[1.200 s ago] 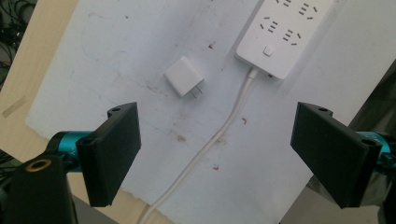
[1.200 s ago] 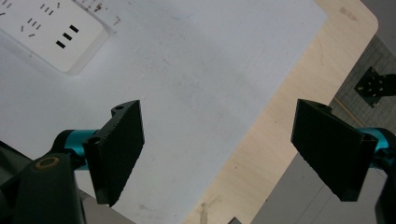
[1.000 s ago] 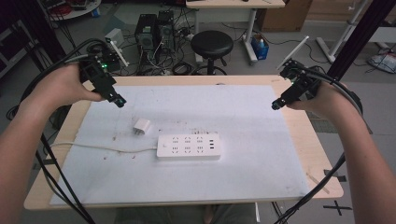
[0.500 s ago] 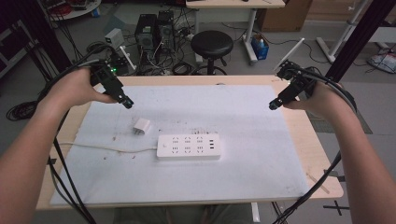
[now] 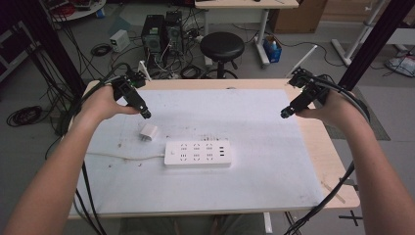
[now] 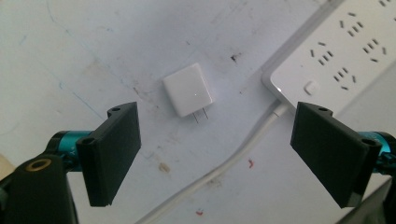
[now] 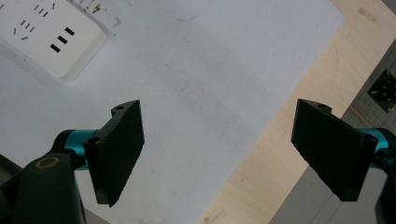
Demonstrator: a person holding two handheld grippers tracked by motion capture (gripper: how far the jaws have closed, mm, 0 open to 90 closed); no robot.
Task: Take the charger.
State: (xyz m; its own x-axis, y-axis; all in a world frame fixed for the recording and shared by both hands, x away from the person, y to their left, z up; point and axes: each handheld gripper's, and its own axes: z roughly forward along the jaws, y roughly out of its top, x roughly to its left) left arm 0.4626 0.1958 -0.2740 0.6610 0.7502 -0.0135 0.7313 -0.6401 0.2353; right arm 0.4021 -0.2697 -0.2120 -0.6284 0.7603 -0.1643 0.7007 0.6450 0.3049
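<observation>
A small white plug adapter (image 5: 148,132) lies on the white mat, its two prongs visible in the left gripper view (image 6: 189,89). Just right of it sits a white power strip (image 5: 197,153) (image 6: 343,56) with its white cable (image 5: 125,156) (image 6: 224,163) trailing left. My left gripper (image 5: 145,115) (image 6: 217,154) hovers open just above and behind the adapter, jaws wide apart with nothing between them. My right gripper (image 5: 285,114) (image 7: 219,154) hangs open over the mat's right side, far from the strip, whose corner (image 7: 46,32) shows at the upper left of its view.
The white mat (image 5: 254,127) covers most of the wooden table (image 5: 337,176), leaving bare wood along the right edge. Behind the table stand a black stool (image 5: 222,46), computer cases (image 5: 161,29) and floor cables. Black cables hang off both table sides.
My left gripper has travelled right and toward the adapter, from the table's far left corner. The right gripper has shifted only slightly. Adapter and power strip have not moved.
</observation>
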